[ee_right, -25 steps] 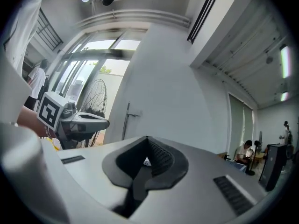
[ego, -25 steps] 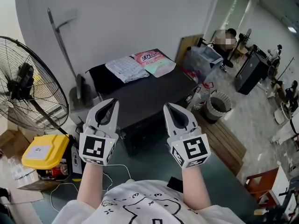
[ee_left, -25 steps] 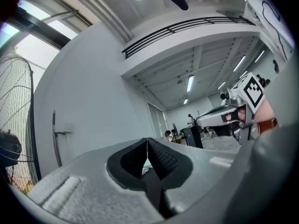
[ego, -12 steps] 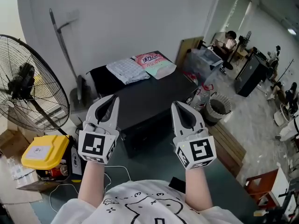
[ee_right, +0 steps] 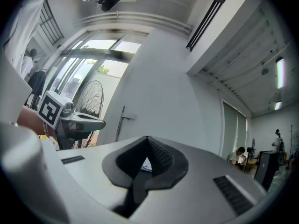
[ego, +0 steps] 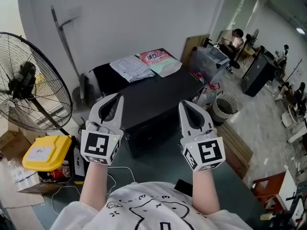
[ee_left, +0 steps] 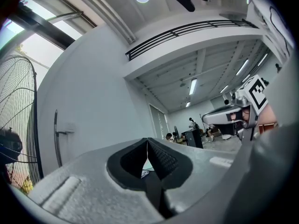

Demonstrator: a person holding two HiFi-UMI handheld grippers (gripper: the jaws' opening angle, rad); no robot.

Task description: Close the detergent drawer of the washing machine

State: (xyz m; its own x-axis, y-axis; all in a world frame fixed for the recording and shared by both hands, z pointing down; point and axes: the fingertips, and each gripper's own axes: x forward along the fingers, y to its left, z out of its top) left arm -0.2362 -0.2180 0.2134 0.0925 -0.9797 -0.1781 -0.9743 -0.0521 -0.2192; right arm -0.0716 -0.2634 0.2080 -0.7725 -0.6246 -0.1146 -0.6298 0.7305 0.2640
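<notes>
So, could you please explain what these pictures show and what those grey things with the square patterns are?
They are two hand-held grippers, each with two jaws and a marker cube. A person holds one in each hand. The head view comes from a camera on the person's head, looking down: the left gripper and the right gripper are raised side by side. The two gripper views come from cameras riding on each gripper, looking along its jaws. Both pairs of jaws are together and hold nothing. In front stands a black unit. On its top lie a checked pack and a pink pack. A fan stands at the left, with a yellow case below it. No detergent drawer can be made out.
</notes>
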